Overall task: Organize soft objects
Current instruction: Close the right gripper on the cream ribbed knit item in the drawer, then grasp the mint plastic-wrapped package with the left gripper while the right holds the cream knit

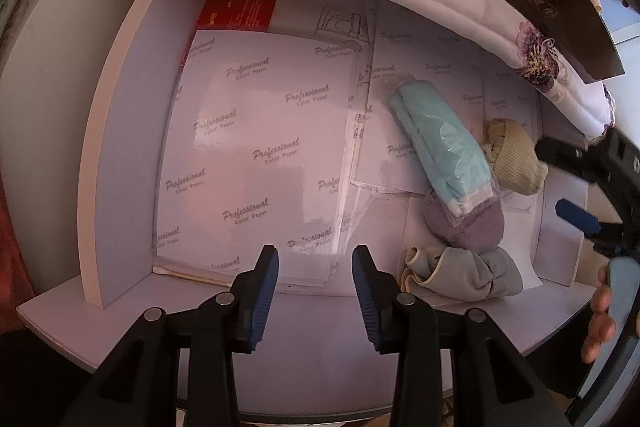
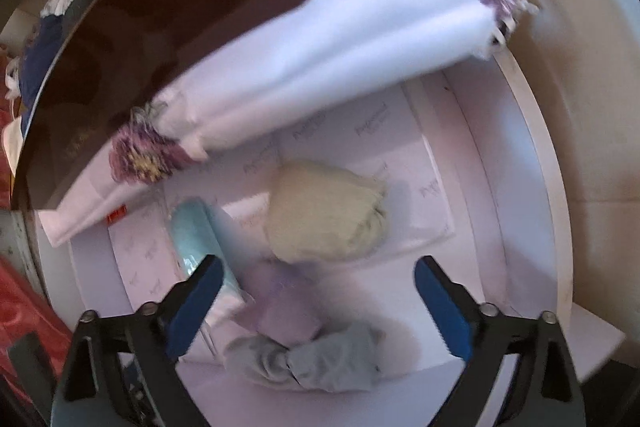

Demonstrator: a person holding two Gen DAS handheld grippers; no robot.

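In a white shelf compartment lie a teal cloth in clear wrap (image 1: 440, 143) (image 2: 196, 235), a beige sock ball (image 1: 514, 159) (image 2: 324, 211), a lilac sock (image 1: 468, 223) (image 2: 284, 307) and a grey sock bundle (image 1: 468, 273) (image 2: 316, 359), grouped at the right. My left gripper (image 1: 316, 291) is open and empty at the shelf's front edge, left of the socks. My right gripper (image 2: 320, 303) is open wide and empty above the lilac and grey socks; it also shows in the left wrist view (image 1: 560, 179).
Sheets of "Professional Color Paper" (image 1: 260, 147) line the shelf floor, with a red-and-white box (image 1: 240, 3) at the back. A white floral-print cloth (image 1: 532, 51) (image 2: 320, 67) hangs over the shelf from above under a dark board (image 2: 160, 27). White side walls (image 1: 116, 147) bound the compartment.
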